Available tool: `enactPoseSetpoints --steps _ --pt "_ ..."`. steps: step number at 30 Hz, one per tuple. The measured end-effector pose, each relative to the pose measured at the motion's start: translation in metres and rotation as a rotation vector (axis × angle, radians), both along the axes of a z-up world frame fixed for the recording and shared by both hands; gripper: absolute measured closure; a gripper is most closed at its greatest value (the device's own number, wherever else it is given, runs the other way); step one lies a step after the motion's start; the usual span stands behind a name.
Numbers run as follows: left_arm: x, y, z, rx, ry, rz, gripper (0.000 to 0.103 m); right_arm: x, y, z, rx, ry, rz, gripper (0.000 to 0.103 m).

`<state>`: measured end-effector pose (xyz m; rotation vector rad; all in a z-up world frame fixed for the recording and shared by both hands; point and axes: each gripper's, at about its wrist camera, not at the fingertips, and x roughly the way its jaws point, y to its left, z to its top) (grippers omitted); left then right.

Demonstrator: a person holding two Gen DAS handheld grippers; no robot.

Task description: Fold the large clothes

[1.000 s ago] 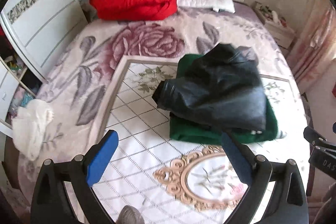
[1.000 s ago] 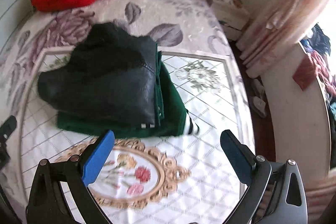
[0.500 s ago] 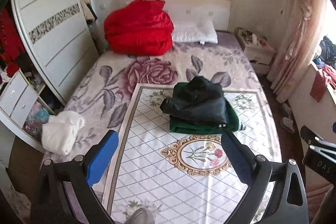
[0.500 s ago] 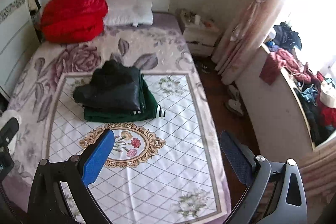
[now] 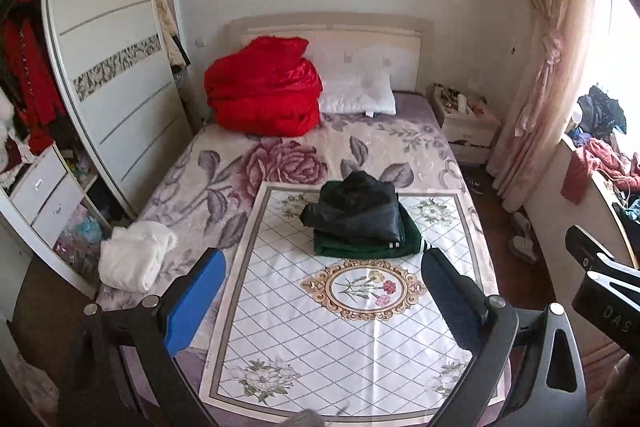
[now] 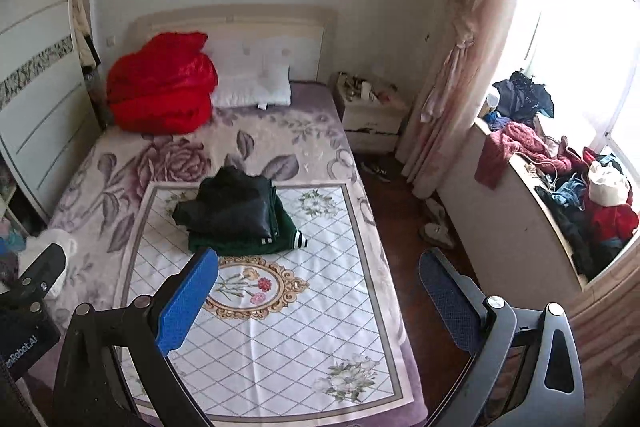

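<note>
A folded black jacket (image 5: 358,213) lies on top of a folded green garment (image 5: 408,243) on the white patterned cloth (image 5: 328,339) spread over the bed; the stack also shows in the right wrist view, jacket (image 6: 232,207) over green garment (image 6: 284,239). My left gripper (image 5: 324,303) is open and empty, high above the foot of the bed. My right gripper (image 6: 320,297) is open and empty, also far back from the stack. A white fluffy garment (image 5: 134,257) lies at the bed's left edge.
A red quilt (image 5: 262,95) and a white pillow (image 5: 356,93) sit at the headboard. A wardrobe (image 5: 108,83) stands left, a nightstand (image 6: 370,115) and curtain (image 6: 460,67) right. A ledge piled with clothes (image 6: 560,179) runs along the window.
Both grippers have pulled up and back from the folded stack, so the whole bed and room have come into view. Both stay open and empty. The stack has not moved.
</note>
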<state>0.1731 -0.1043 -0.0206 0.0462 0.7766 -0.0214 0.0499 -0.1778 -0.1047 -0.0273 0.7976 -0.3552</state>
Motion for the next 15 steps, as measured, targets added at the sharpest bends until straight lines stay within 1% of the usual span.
enactPoseSetpoints --steps 4,7,12,15 --pt "-0.017 0.0 0.012 0.007 -0.029 -0.01 0.003 -0.025 0.004 0.02 -0.002 -0.036 0.0 0.001" --pt "-0.028 0.002 0.016 0.003 -0.046 -0.004 0.003 -0.04 0.008 0.03 -0.01 -0.054 0.009 0.001" --pt "-0.037 0.002 0.02 -0.003 -0.063 0.008 0.003 -0.056 0.013 0.041 -0.019 -0.084 0.025 0.0" --pt "-0.039 0.003 0.021 -0.005 -0.071 0.014 0.002 -0.059 0.014 0.045 -0.025 -0.097 0.032 0.0"
